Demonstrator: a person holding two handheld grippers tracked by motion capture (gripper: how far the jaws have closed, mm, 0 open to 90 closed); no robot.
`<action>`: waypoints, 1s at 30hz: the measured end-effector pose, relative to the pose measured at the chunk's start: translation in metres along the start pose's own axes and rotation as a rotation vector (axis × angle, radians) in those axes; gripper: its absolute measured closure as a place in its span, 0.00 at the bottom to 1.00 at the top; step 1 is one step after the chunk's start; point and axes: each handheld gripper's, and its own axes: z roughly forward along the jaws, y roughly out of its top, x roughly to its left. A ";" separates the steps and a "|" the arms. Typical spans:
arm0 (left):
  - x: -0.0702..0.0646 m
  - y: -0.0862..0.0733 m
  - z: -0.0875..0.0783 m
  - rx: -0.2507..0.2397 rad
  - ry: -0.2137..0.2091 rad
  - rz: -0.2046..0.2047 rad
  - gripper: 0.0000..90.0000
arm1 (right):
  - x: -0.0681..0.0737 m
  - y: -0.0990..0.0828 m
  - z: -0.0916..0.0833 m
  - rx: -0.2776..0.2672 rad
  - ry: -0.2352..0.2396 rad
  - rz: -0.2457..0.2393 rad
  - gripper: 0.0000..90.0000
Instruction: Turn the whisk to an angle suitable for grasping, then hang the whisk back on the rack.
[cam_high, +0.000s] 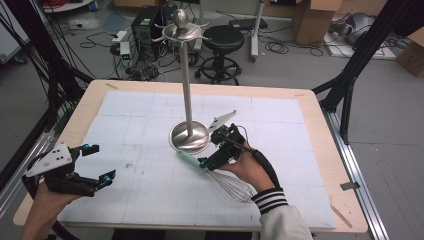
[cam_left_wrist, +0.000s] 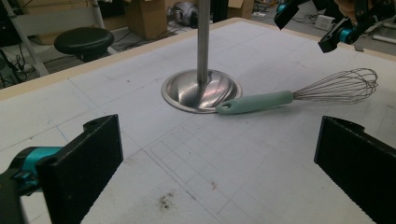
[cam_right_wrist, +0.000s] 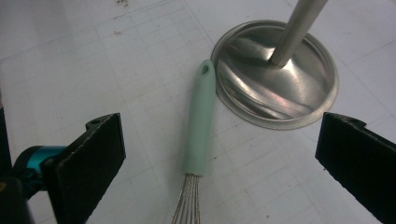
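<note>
high view: a wire whisk with a mint-green handle (cam_high: 192, 161) lies flat on the white gridded bench (cam_high: 150, 125), its handle tip touching the round base of a tall silver metal stand (cam_high: 188, 135). the right hand-held gripper (cam_high: 212, 159) hovers over the handle, jaws spread wide and holding nothing. the left hand-held gripper (cam_high: 99, 164) sits near the bench's left edge, likewise wide apart and empty.

Whisk (cam_right_wrist: 198, 133) lies against stand base (cam_right_wrist: 299, 93), crowding it.
</note>
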 end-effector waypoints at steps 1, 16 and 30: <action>0.000 0.000 0.000 -0.002 0.004 -0.003 0.02 | 0.001 0.001 0.002 0.008 0.001 -0.003 0.00; 0.001 -0.001 0.000 -0.004 -0.004 -0.002 0.02 | 0.002 0.005 0.022 0.077 0.037 -0.030 0.00; 0.002 -0.001 -0.002 -0.009 -0.006 -0.002 0.02 | 0.001 0.005 0.029 0.104 0.052 -0.035 0.00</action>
